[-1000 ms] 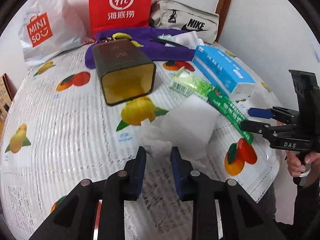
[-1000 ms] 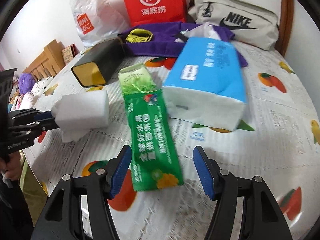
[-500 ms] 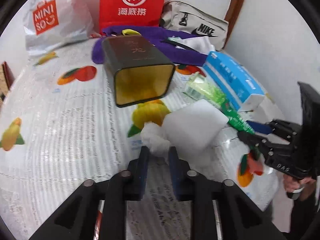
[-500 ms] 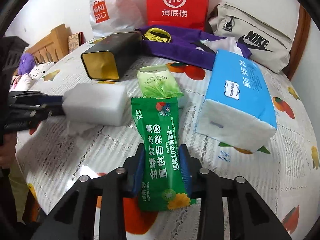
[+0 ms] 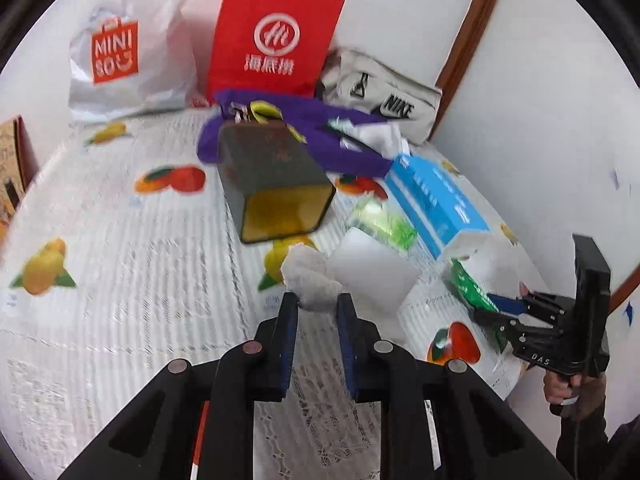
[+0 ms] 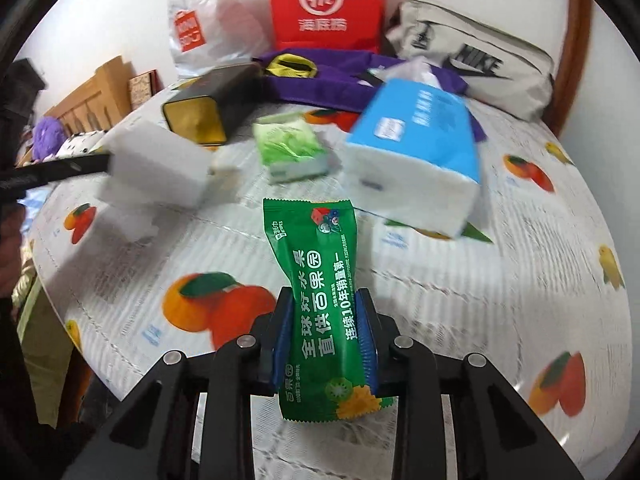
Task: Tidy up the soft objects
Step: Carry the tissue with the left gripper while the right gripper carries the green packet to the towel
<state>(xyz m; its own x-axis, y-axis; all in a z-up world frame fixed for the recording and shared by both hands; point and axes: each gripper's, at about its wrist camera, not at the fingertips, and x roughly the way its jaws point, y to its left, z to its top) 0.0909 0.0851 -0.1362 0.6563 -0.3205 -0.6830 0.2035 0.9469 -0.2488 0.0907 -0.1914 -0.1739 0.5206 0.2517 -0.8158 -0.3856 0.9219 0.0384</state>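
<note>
Your left gripper is clenched on the crumpled white tissue wad, and the white rectangular foam block sits right against that wad, lifted off the fruit-printed white tablecloth. From the right wrist view the block hangs at the tip of your left gripper's dark finger, clear of the cloth. Just ahead of it lies the dark square tin with the gold inside, on its side, open mouth facing you.

Your right gripper has just been closing, and now its blue pads squeeze the long dark green foil snack packet near its lower end; the packet's top stands free above the table. Beyond it, the small light green tissue pack lies flat on the cloth, just beside the blue and white tissue box.

At the back, the purple cloth is bunched behind the tin, with the red paper shopping bag, the white plastic Miniso bag and the beige Nike pouch against the wall. In the left wrist view your right hand grips its handle at the table edge.
</note>
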